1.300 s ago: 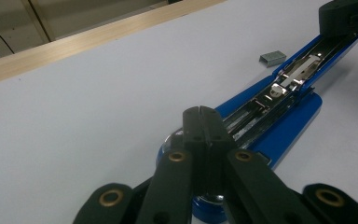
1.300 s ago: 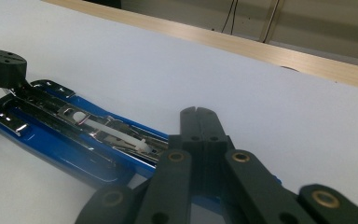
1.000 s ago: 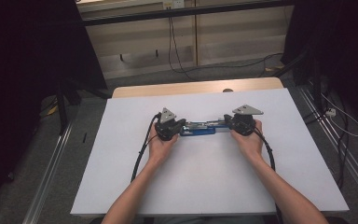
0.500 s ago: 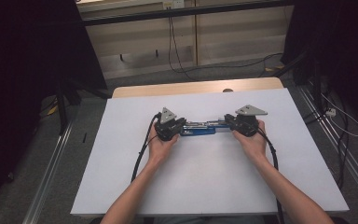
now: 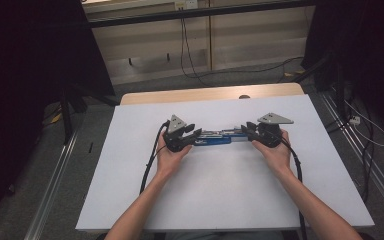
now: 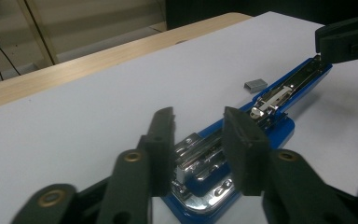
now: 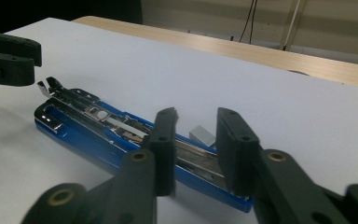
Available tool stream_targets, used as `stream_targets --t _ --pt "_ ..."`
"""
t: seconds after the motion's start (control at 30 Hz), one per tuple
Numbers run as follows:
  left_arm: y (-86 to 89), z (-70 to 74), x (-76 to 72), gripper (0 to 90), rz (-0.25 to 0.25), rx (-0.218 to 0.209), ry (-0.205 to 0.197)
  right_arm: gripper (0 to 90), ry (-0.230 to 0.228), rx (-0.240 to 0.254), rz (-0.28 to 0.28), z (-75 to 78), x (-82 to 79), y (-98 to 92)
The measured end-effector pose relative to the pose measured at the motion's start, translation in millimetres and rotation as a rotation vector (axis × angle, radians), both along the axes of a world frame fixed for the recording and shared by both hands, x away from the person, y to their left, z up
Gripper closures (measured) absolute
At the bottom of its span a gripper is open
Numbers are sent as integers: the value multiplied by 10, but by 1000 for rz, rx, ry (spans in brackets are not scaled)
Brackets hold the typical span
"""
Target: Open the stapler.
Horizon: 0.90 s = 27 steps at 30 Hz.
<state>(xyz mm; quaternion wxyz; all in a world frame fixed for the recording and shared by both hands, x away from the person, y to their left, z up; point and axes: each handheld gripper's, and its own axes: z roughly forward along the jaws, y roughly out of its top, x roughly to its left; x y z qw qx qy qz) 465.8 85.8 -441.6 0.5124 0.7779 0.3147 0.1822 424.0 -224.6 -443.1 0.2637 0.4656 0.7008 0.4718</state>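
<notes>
Both sets of jaws have just been opening; we find left gripper [image 5: 189, 136] and right gripper [image 5: 250, 132] released from the opened stapler [image 5: 215, 139] mid-frame on the desk [image 5: 130, 200]. Staple strip [image 7: 202, 135] beside it remains unloaded.

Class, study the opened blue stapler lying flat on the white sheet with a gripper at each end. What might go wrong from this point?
1. The left gripper and right gripper have just been opening their jaws, so the stapler lies loose and could slide if a jaw nudges it.
2. The small strip of staples lies loose beside the stapler; a jaw could knock it away or break it apart.
3. The stapler's metal magazine is exposed, so regripping there might bend it.
</notes>
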Motion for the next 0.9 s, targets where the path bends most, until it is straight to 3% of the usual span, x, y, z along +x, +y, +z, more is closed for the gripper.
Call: stream_targets --t 0.23,0.43,0.7,0.8,0.9 --pt "36 29 -5 325 55 24 18 522 3 6 6 -4 0 12" --pt "93 66 -22 153 51 25 30 401 -9 2 12 18 -4 5" --pt "163 85 -88 41 54 26 -23 201 -30 3 -1 17 -3 29" --pt "187 80 -104 35 45 10 -6 162 -36 4 -6 21 -3 25" --pt "195 82 -124 35 27 19 -17 137 -41 13 -18 33 2 6"
